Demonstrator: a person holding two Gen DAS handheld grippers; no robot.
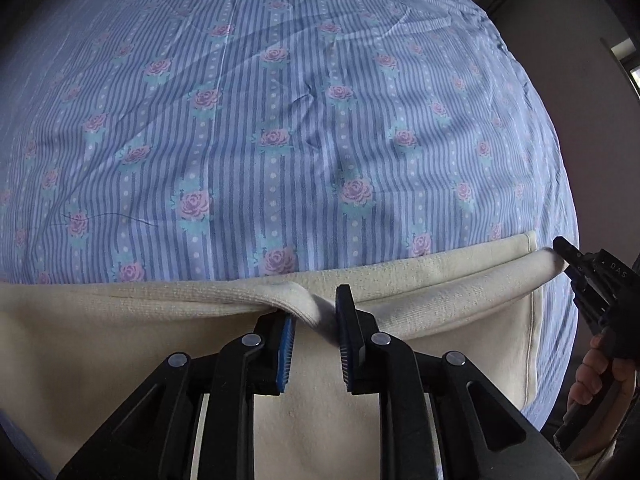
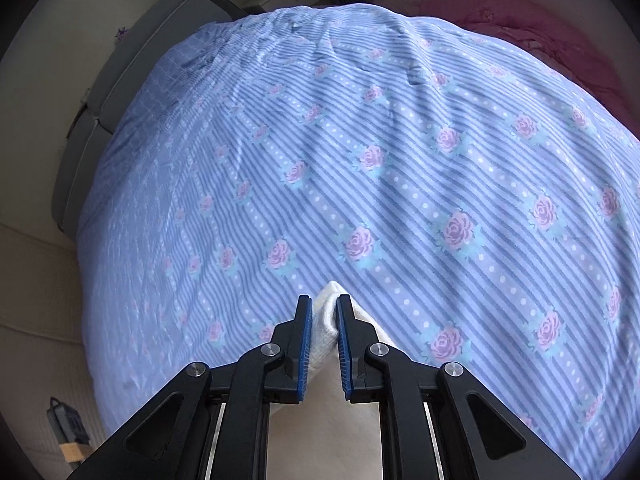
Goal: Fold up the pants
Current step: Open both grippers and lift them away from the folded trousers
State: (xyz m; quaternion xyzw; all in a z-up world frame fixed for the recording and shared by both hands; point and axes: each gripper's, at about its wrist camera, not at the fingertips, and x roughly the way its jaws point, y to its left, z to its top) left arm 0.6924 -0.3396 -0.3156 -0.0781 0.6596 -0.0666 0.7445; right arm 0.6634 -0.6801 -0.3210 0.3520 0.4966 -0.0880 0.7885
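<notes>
Cream pants lie on the bed, along its near edge, spread flat over the blue striped bedsheet with its pink rose print. The top layer is doubled over; its fold forms a rolled ridge running left to right across the left wrist view. A stitched hem edge of the cloth runs down the right side, close to the side of the bed.

Left gripper: points steeply down onto the fold ridge. Fingers slightly spread, blue ribbed pads facing each other. A hump of the folded cloth sits between the tips and touches the left pad; a gap shows at the right pad. Not pinching.

Right gripper: also angled down, at the right-hand end of the same ridge. Its fingers stand close together and clamp a thick wad of the cream knit between the pads; the cloth bulges past the tips. In the left wrist view this gripper enters from the right, tip at the ridge's end, with a hand wrapped around its handle low at the frame edge.

Surroundings: pink bedding at the far end of the bed, a pale floor beside it, grey furniture against the wall.
</notes>
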